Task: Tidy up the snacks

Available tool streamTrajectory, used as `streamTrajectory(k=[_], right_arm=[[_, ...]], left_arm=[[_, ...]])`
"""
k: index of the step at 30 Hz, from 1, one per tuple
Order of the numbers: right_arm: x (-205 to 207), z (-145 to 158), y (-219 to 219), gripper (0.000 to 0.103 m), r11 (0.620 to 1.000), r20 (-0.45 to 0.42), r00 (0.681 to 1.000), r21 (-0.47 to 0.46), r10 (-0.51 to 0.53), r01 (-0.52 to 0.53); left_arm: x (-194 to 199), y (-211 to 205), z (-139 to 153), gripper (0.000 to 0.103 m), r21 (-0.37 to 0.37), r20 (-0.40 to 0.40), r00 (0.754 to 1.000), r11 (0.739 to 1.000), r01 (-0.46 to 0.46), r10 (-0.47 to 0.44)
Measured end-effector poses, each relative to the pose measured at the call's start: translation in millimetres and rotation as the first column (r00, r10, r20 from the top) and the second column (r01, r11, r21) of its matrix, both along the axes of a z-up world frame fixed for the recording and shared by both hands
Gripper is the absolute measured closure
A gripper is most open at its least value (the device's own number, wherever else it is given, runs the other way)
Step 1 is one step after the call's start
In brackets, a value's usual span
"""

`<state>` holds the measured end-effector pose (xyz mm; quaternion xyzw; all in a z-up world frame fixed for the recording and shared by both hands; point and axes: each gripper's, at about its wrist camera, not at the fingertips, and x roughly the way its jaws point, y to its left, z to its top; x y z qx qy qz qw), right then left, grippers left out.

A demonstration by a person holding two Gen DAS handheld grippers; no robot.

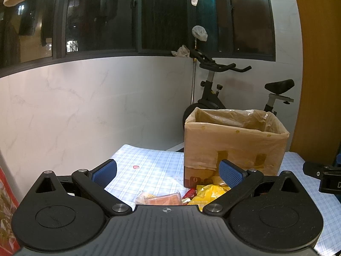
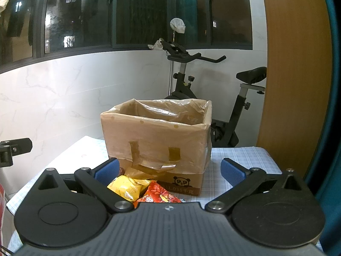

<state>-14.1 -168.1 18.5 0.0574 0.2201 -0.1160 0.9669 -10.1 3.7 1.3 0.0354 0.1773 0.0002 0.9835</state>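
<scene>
Snack packets: one yellow crinkly packet [image 2: 127, 186], one red printed packet [image 2: 158, 194], one orange clear-wrapped packet [image 1: 165, 198], heaped on checked-cloth worktop [image 1: 149, 166] under left tongs [image 1: 168, 170] and right tongs [image 2: 169, 168], both released, empty. One plastic-lined cardboard box [image 2: 157, 136] just behind heap. Black exercise bike [image 2: 232, 111] beyond.

The table [image 1: 149, 166] wore a blue-and-white checked cloth. Ahead of the right claw [image 2: 169, 169] stood an open cardboard box [image 2: 157, 136] lined with a plastic bag taped to its front. Just before the box, close under the claw, lay a yellow packet [image 2: 127, 186] touching a red packet [image 2: 159, 194]. Below the left claw [image 1: 168, 171] lay an orange packet [image 1: 162, 199]; a small pink sweet [image 1: 135, 167] sat apart on bare cloth.
</scene>
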Motion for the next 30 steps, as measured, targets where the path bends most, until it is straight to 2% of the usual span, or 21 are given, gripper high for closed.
streamTrajectory(k=[30], right_arm=[[-1.2,1.5,-0.1,0.000,1.000,0.004,1.000,-0.007,0.003,-0.003]], left_arm=[[-1.3,-1.8,-0.1,0.000,-0.005,-0.010,1.000,1.000,0.010,-0.010]])
